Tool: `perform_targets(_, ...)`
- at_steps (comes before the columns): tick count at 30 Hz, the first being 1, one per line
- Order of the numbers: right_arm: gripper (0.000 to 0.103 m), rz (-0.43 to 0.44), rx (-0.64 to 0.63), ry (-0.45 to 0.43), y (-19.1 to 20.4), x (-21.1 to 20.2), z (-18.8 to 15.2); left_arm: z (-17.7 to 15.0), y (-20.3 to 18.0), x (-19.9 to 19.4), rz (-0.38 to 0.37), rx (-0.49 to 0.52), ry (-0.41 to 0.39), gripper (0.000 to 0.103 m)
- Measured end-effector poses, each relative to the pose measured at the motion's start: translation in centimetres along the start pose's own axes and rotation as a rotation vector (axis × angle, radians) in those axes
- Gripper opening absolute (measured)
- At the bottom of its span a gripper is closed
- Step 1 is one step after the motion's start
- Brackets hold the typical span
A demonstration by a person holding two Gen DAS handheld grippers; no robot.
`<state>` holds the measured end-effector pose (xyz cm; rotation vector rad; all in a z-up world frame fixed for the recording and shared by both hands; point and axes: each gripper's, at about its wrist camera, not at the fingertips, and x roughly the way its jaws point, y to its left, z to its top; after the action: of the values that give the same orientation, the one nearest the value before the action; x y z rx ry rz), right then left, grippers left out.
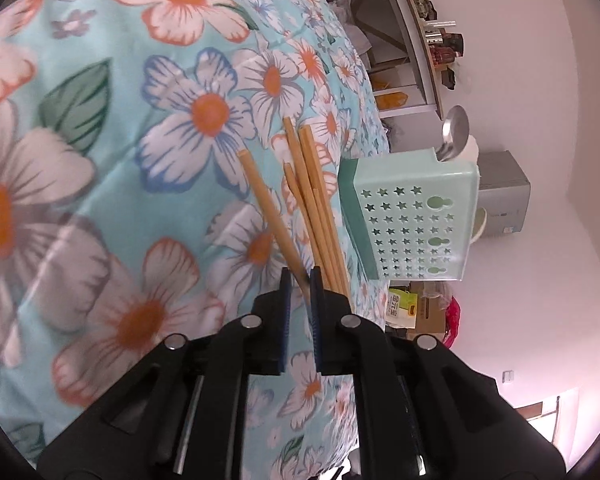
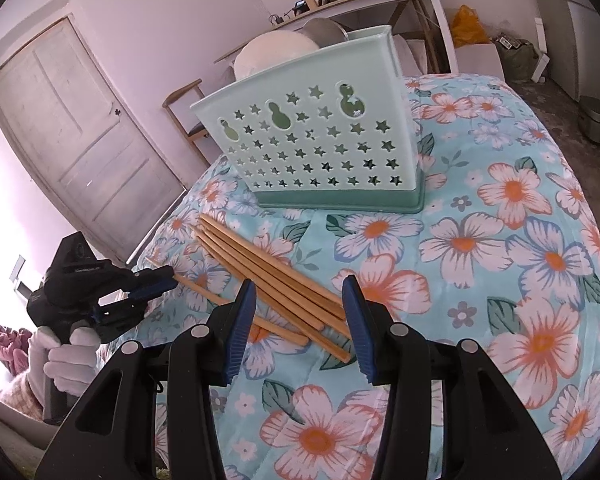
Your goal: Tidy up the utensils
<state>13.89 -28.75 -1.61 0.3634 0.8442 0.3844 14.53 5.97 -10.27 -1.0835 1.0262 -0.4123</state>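
A pale mint plastic utensil holder with star-shaped cut-outs and a darker green base stands near the far edge of the bed's floral turquoise quilt, holding a shiny metal spoon and a white ladle. Slim bamboo chopsticks lie bundled on the soft quilt just before it. The left gripper has its blue-padded fingers clamped on one chopstick. The right gripper hovers over the bundle, fingers apart, gripping nothing

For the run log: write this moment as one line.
left gripper: shut on single chopstick | right gripper: open over chopstick pile | holder: upright, spoon inside
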Motion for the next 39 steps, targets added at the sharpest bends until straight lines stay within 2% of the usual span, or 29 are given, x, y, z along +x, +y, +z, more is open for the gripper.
perform_targets(1,0.044,0.001,-0.004,0.004,0.1,0.1,0.0,0.2,0.0,-0.3,0.0,0.005,-0.01,0.013)
perform_targets(2,0.044,0.0,-0.009,0.009,0.3,0.3,0.0,0.3,0.0,-0.6,-0.002,0.008,-0.021,0.026)
perform_targets(4,0.044,-0.003,-0.017,0.014,0.5,0.5,0.0,0.8,0.0,-1.2,-0.002,-0.004,-0.047,0.041)
perform_targets(10,0.057,-0.057,-0.036,0.019,0.9,0.8,-0.2,2.1,1.2,-0.4,0.032,-0.126,-0.038,0.038)
perform_targets(12,0.065,-0.1,-0.051,0.022,0.9,0.7,-0.5,2.3,1.2,-0.1,0.065,-0.14,-0.041,0.033)
perform_targets(14,0.068,-0.158,-0.082,0.03,0.9,0.7,-1.0,2.5,1.4,0.1,0.079,-0.166,-0.045,0.026)
perform_targets(19,0.081,-0.259,-0.19,0.069,1.4,1.1,-3.7,2.5,2.5,0.1,0.089,-0.238,-0.052,0.013)
perform_targets(22,0.088,-0.297,-0.228,0.097,1.6,1.8,-5.1,2.4,2.7,0.1,0.095,-0.25,-0.058,0.011)
perform_targets(24,0.097,-0.312,-0.228,0.086,1.6,1.8,-5.3,2.3,2.4,0.1,0.105,-0.231,-0.065,0.011)
perform_targets(27,0.097,-0.293,-0.195,0.103,1.1,2.0,-5.1,2.1,2.0,0.0,0.117,-0.19,-0.07,0.011)
perform_targets(31,0.097,-0.255,-0.177,0.081,0.7,1.7,-5.4,1.8,1.3,-0.2,0.135,-0.111,-0.082,0.011)
perform_targets(37,0.097,-0.244,-0.121,0.122,0.5,1.4,-4.2,1.1,0.3,-0.7,0.174,0.057,-0.104,0.014)
perform_targets(39,0.097,-0.243,-0.112,0.098,0.9,0.8,-3.2,0.8,-0.1,-1.0,0.191,0.123,-0.113,0.015)
